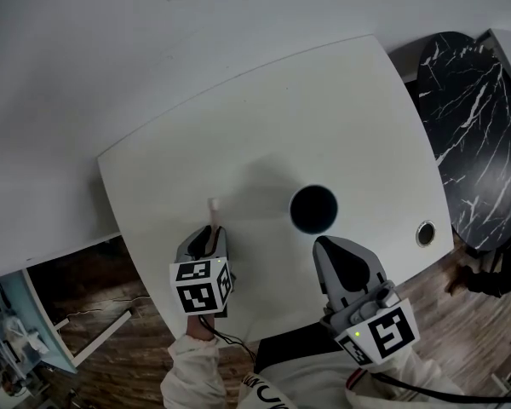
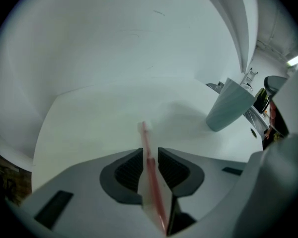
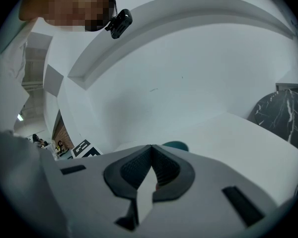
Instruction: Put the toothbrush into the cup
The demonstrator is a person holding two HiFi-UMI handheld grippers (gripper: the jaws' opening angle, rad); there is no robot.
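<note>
A pink toothbrush (image 2: 150, 162) lies on the white table (image 1: 264, 118), its head (image 1: 212, 204) pointing away from me. My left gripper (image 1: 211, 231) points steeply down over its handle. The jaws stand narrowly apart with the handle between them (image 2: 149, 153): it runs close along the left pad, and a thin gap shows at the right pad. A dark cup (image 1: 313, 209) stands upright to the right of the brush, grey-teal in the left gripper view (image 2: 229, 108). My right gripper (image 1: 325, 247) hovers just in front of the cup, shut and empty (image 3: 151, 151). The cup's rim (image 3: 177, 146) peeks over its jaws.
A small round hole (image 1: 425, 233) sits in the table near its right front corner. A black marble-patterned table (image 1: 481, 135) stands beyond the right edge. A white wall rises behind the table, and wooden floor (image 1: 94, 288) shows below its left edge.
</note>
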